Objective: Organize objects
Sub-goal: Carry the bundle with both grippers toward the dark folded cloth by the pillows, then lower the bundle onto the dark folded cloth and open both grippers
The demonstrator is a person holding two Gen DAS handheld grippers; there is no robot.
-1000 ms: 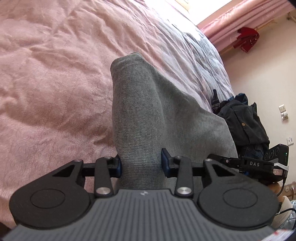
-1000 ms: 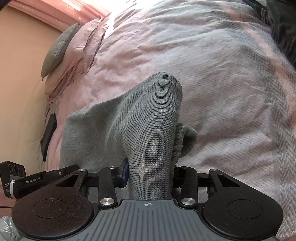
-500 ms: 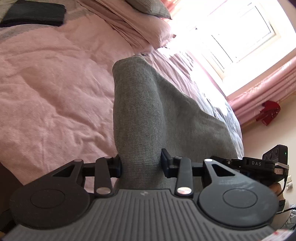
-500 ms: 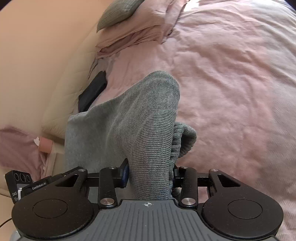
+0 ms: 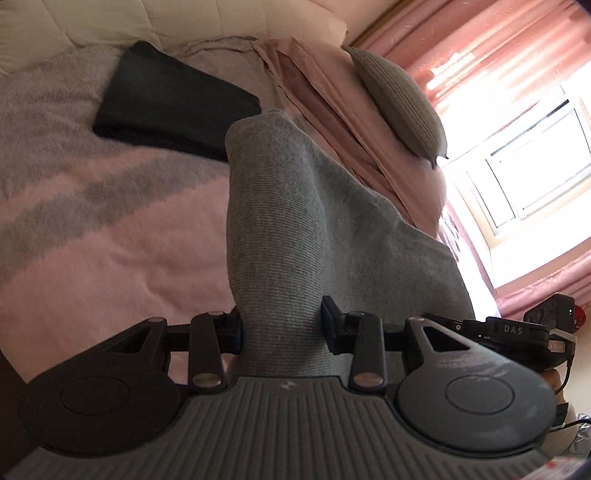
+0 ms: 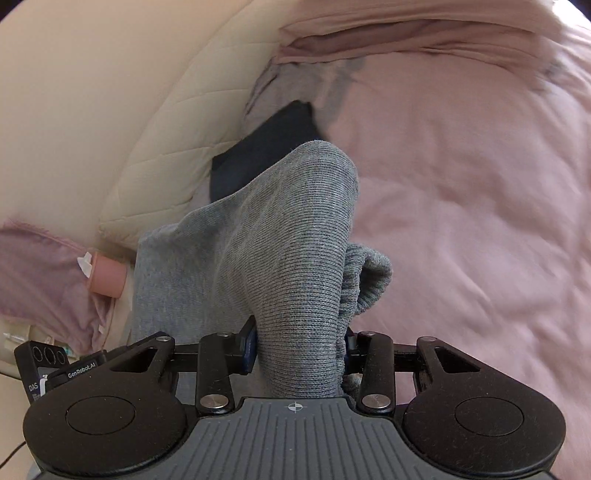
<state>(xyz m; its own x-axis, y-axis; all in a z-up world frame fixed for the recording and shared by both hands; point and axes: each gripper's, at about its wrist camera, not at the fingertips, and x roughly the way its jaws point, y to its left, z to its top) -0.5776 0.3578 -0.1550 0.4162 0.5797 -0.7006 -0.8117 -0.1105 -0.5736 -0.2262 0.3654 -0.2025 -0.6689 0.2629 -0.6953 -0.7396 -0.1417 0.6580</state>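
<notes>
The pink quilted bedspread (image 6: 480,221) lies open and bare to the right. Ahead, a folded dark garment (image 5: 173,99) occupies the bed near the cream padded headboard (image 6: 122,110) (pink pillows (image 5: 332,110) and a grey ribbed cushion (image 5: 399,99) crowd beside it).

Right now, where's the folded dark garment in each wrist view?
Left wrist: dark garment upper left, flat on the bed, beyond the grey knit.
Right wrist: dark garment upper centre, partly hidden behind the grey knit.
Shared landmark: cream quilted headboard, just past it.
</notes>
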